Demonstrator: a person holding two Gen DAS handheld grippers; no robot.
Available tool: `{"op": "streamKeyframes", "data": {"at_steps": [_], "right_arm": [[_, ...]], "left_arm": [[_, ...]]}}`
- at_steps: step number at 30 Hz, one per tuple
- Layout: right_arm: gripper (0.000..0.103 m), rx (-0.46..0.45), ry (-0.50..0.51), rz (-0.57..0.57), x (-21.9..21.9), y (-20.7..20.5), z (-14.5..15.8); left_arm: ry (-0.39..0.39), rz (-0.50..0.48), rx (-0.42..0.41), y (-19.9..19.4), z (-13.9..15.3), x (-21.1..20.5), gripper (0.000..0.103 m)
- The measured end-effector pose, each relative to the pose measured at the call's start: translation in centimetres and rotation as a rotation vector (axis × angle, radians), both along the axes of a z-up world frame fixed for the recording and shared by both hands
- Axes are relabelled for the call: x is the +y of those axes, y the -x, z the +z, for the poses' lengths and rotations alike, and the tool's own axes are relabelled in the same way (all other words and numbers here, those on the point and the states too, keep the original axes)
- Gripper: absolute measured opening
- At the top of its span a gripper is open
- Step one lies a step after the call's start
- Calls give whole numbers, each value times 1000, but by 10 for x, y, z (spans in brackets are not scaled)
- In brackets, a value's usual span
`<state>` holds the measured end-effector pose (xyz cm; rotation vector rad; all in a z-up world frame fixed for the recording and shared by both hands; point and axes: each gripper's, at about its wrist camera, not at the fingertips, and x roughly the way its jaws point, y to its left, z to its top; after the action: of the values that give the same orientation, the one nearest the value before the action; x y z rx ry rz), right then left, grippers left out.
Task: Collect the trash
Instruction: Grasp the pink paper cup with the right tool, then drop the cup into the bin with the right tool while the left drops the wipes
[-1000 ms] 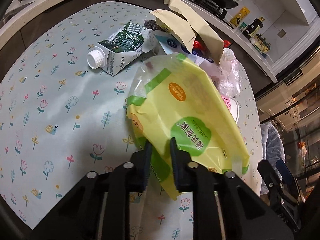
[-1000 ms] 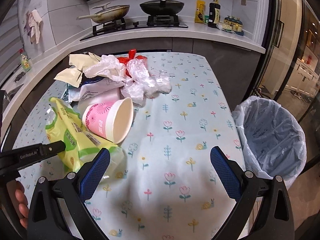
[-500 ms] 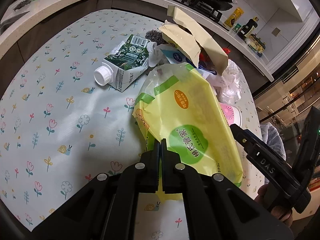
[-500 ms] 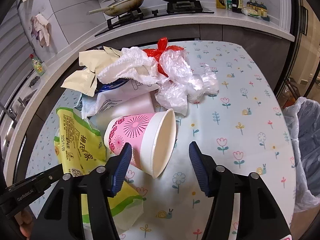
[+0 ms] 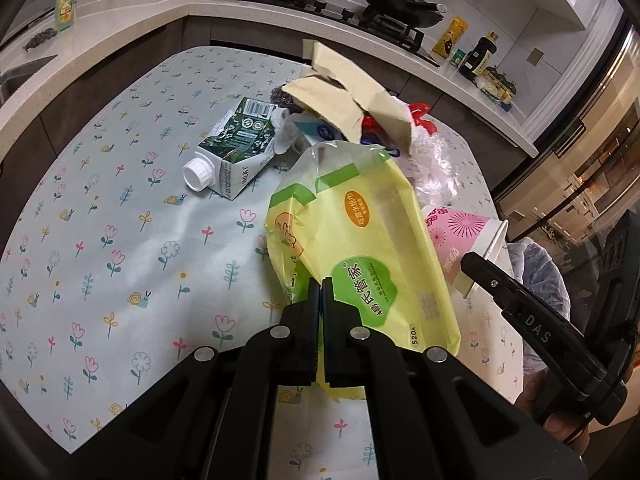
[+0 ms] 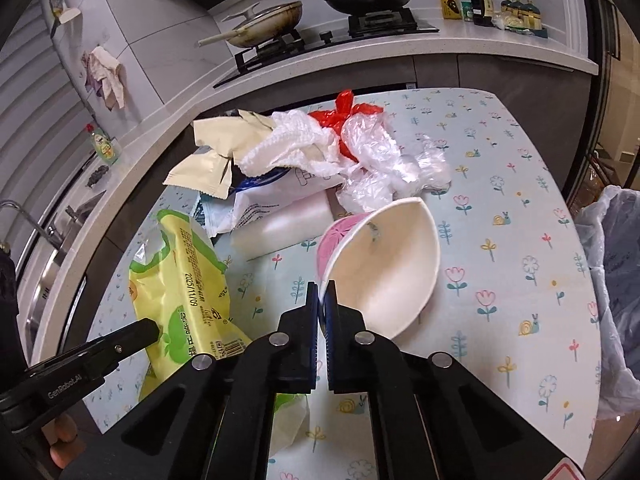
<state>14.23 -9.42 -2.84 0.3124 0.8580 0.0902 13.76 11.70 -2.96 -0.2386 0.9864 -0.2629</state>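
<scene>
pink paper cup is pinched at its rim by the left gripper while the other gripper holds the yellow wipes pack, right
Not quite: the sides are swapped. In the right wrist view, the right gripper is shut on the rim of the pink paper cup, squashing its mouth. The left wrist view shows the left gripper clamped on the yellow wipes pack. The rest stands.

Glossy yellow plastic wrapper (image 5: 360,240), matt paper cup (image 6: 384,268), crinkled clear plastic bags (image 6: 384,164).
</scene>
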Motion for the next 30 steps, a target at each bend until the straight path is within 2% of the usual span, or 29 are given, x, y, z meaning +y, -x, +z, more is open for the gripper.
{"op": "streamKeyframes", "data": {"at_steps": [7, 15, 21, 30], "right_arm": [[3, -56, 20, -98, -47, 39, 23], [3, -82, 32, -250, -116, 74, 33], [3, -71, 46, -358, -166, 93, 26], [3, -32, 72, -465, -221, 101, 6]], "left_arm": [[-4, -79, -62, 16, 26, -40, 1], [-7, -200, -125, 33, 49, -109, 1], [-15, -286, -153, 34, 54, -170, 1], [22, -395, -175, 29, 62, -256, 1]]}}
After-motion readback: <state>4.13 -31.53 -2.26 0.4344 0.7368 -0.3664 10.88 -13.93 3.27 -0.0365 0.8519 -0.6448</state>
